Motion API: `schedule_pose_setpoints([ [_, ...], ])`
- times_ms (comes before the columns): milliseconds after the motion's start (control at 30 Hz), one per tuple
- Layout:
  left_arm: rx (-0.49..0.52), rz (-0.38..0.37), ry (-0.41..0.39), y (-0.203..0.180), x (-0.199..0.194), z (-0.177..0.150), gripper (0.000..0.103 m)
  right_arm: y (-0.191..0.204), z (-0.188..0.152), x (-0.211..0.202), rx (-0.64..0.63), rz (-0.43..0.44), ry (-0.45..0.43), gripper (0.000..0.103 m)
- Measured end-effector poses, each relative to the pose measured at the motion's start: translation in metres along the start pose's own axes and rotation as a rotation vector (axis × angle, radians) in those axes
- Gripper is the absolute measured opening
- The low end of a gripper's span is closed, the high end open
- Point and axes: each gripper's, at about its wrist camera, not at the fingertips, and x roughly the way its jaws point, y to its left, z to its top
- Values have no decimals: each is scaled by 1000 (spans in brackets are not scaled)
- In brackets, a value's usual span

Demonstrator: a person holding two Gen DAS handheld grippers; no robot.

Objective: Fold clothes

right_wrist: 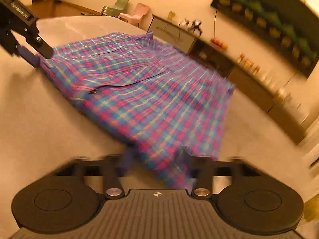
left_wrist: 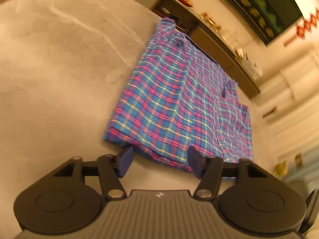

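Observation:
A blue, pink and yellow plaid shirt [left_wrist: 179, 99] lies folded into a long rectangle on a pale table [left_wrist: 59, 69]. My left gripper [left_wrist: 159, 159] is open, its blue pads either side of the shirt's near edge, low over the table. In the right wrist view the shirt [right_wrist: 143, 91] spreads ahead, blurred by motion. My right gripper [right_wrist: 157, 165] is open with a near corner of the cloth lying between its fingers. The left gripper also shows in the right wrist view [right_wrist: 30, 53] at the shirt's far left corner.
A low dark sideboard [left_wrist: 219, 39] with small items runs along the wall behind the table. A dark wall panel with yellow and green shapes [right_wrist: 269, 23] hangs above it. Small green and pink chairs [right_wrist: 129, 10] stand at the back.

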Motion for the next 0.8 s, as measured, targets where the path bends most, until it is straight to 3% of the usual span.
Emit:
schedule_pose_setpoints([
  [33, 16, -2, -2, -3, 2, 1, 1, 1, 1, 0, -22, -26, -8, 11],
  [133, 270, -51, -228, -40, -47, -15, 0, 0, 9, -26, -30, -79, -88, 6],
  [200, 385, -40, -291, -48, -68, -31, 0, 7, 9, -52, -69, -97, -126, 5],
  [300, 245, 66, -135, -7, -42, -45, 0, 33, -13, -49, -190, -86, -57, 5],
  [400, 139, 29, -74, 16, -43, -49, 4, 50, -28, -35, -272, -89, 9, 6],
  [433, 105, 3, -65, 19, -46, -49, 9, 51, -28, -35, -277, -92, 9, 6],
  [500, 37, -53, -51, 25, -51, -47, 39, 48, -24, -37, -263, -92, 3, 6],
  [567, -23, -55, -37, 28, -47, -45, 58, 47, -18, -36, -255, -100, -6, 14],
  [633, -37, -47, -25, 24, -38, -41, 58, 47, -15, -33, -259, -106, -11, 26],
  [733, -28, -57, -23, 14, -24, -33, 58, 47, -18, -25, -269, -97, -12, 31],
  [767, -14, -51, -31, 11, -17, -30, 49, 48, -18, -24, -265, -94, -13, 31],
  [800, 2, -36, -42, 9, -14, -29, 16, 47, -18, -25, -257, -90, -13, 31],
])
